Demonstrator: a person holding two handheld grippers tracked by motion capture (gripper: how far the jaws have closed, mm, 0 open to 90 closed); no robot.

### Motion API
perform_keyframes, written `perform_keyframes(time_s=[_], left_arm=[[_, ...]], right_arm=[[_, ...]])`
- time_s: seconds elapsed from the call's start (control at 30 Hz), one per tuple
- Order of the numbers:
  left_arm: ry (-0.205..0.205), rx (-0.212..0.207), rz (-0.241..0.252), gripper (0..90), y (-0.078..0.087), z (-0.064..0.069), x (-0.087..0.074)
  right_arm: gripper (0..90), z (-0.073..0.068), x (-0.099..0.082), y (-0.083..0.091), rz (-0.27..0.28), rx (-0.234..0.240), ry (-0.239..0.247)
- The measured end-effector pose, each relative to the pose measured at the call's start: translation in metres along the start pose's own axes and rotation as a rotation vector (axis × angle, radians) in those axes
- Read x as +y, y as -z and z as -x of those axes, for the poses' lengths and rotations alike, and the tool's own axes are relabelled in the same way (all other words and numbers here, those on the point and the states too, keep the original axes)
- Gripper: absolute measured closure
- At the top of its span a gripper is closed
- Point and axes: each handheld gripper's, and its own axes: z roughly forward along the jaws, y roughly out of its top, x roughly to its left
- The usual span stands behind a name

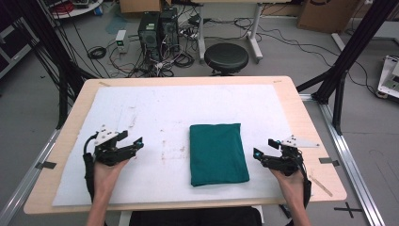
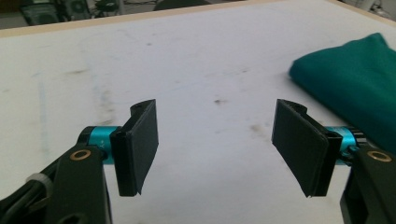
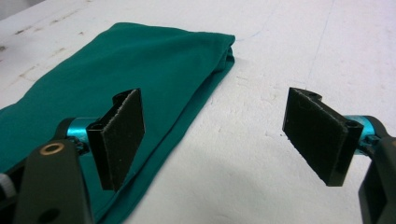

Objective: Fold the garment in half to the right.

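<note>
A folded dark green cloth (image 1: pixel 218 153) lies flat on the white sheet (image 1: pixel 141 108) that covers the table, a little right of the middle. My left gripper (image 1: pixel 133 139) is held low over the sheet well to the left of the cloth, jaws wide apart with nothing between them. In the left gripper view (image 2: pixel 215 140) the cloth (image 2: pixel 355 79) shows at the far right. My right gripper (image 1: pixel 264 147) is just off the cloth's right edge, open and empty. In the right gripper view (image 3: pixel 215 135) its left jaw stands over the cloth's edge (image 3: pixel 126 70).
The wooden table rim (image 1: pixel 306 122) frames the white sheet. Beyond the far edge stand a black stool (image 1: pixel 226 57) and computer towers (image 1: pixel 157 28) among cables. A black frame post (image 1: pixel 346 56) rises at the right.
</note>
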Motion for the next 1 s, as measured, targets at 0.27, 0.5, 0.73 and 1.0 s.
perform_keyframes(time_s=[0.27, 0.5, 0.73, 1.0], left_arm=[[0.029, 0.055, 0.012, 31.7, 0.021, -0.028, -0.008], [0.029, 0.062, 0.02, 31.7, 0.03, -0.037, -0.009], [0.023, 0.054, 0.005, 31.7, 0.029, -0.036, -0.012], [0.012, 0.045, -0.002, 31.7, 0.027, -0.034, -0.013]], right_arm=[[21.4, 0.003, 0.001, 0.003, 0.008, 0.006, -0.004], [21.5, 0.012, -0.003, 0.009, 0.017, -0.004, -0.033], [21.5, 0.016, -0.002, 0.012, 0.027, -0.007, -0.04], [21.5, 0.016, -0.003, 0.011, 0.021, -0.005, -0.046]])
